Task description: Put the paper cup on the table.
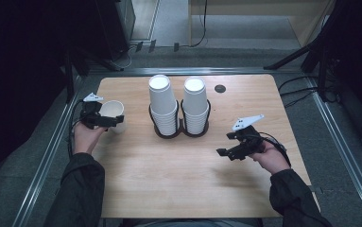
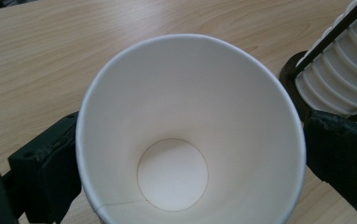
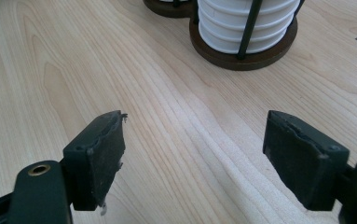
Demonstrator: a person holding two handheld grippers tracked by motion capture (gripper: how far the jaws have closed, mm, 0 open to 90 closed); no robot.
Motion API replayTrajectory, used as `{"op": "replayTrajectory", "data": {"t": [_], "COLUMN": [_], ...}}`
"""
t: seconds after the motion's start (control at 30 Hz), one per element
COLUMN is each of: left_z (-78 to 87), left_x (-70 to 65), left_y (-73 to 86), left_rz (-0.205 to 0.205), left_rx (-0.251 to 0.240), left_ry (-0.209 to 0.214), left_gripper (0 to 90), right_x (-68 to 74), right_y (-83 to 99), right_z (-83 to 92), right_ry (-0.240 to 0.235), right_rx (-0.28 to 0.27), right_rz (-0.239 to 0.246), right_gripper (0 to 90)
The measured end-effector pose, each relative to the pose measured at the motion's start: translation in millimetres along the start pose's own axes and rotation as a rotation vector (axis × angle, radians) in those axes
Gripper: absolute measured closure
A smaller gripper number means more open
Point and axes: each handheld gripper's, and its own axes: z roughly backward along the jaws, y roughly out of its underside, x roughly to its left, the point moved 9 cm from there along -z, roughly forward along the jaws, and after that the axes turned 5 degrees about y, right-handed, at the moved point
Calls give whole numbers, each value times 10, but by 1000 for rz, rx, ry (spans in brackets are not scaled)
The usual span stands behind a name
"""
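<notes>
A single white paper cup [image 1: 114, 113] stands upright on the wooden table [image 1: 169, 175] at its left side. My left gripper [image 1: 112, 117] reaches around it from the left. In the left gripper view I look into the empty cup [image 2: 190, 116], with my left gripper [image 2: 190, 158] open and a black jaw on either side of the cup wall. My right gripper [image 1: 224, 144] hovers over bare wood at the right front. Its jaws stand apart with nothing between them, as the right gripper view [image 3: 195, 154] also shows.
Two tall stacks of white cups [image 1: 162, 101] [image 1: 195, 101] sit upside down in a dark twin holder [image 1: 181, 128] at the table's middle back. The nearer stack [image 3: 246, 21] lies ahead of my right gripper. A small dark grommet [image 1: 220, 88] marks the back right.
</notes>
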Motion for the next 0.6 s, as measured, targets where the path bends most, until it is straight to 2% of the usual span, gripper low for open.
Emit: {"op": "replayTrajectory", "data": {"t": [0.23,0.33,0.6], "left_z": [117,197,410], "left_x": [-1,-40,-88], "left_y": [-74,-150,-297], "left_rz": [8,45,38], "left_rx": [-20,-45,-43], "left_ry": [-7,34,4], "left_gripper": [0,0,0], "right_x": [-4,-32,-25], "right_y": [2,2,6], "right_z": [-6,-4,0], "right_ry": [5,15,12], "right_rx": [1,1,3], "right_rz": [7,-7,-4], "right_gripper": [205,205,205]}}
